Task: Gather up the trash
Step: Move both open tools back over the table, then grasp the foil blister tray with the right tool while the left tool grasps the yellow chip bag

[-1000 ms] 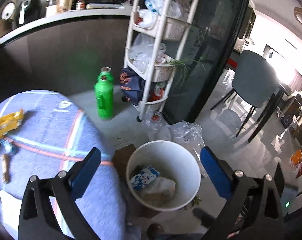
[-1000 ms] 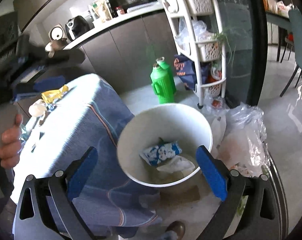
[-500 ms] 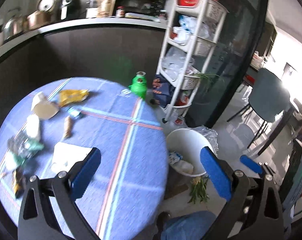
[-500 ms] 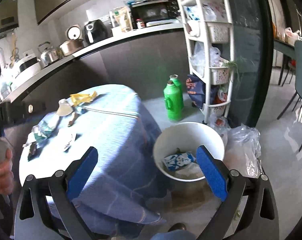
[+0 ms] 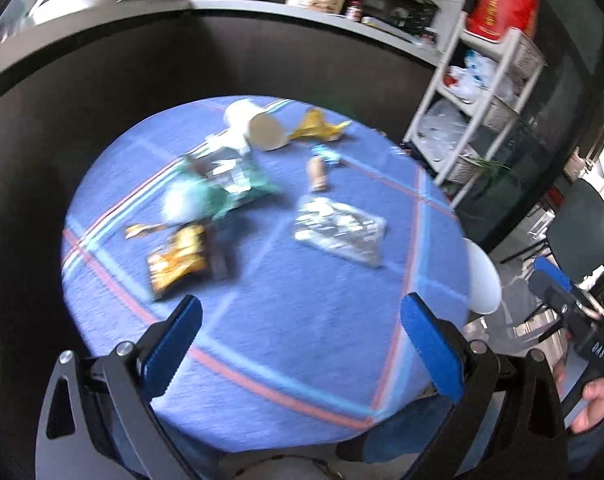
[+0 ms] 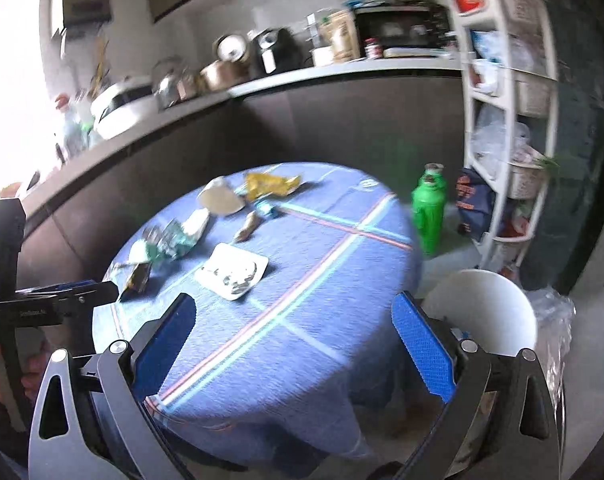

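Right now both claws are empty with their jaws spread wide. The left gripper [image 5: 298, 334] hangs over the near edge of the round table [image 5: 302, 360], its blue cloth bare at that spot, and the right gripper [image 6: 294, 332] is held further back, off the table's 5 o'clock side.

The trash lies scattered on the far half of the cloth. A clear plastic wrapper [image 5: 339, 230] sits nearest, at about 1 o'clock from the left claw, with a dark-and-yellow snack bag [image 5: 182, 260] at 11 o'clock. Beyond them are a green packet [image 5: 226, 186], a tipped paper cup [image 5: 266, 132] and a yellow wrapper [image 5: 319, 130] at the far rim. The open jaws and the high, backed-off poses look like a setup for choosing the next piece.

The white bin [image 6: 485, 312] stands on the floor just beside the table at 3 o'clock, probably so a short swing drops each piece in. The left view catches only a sliver of its rim; the right view shows its wall and also a green bottle [image 6: 429, 208] on the floor, hidden from the left camera.
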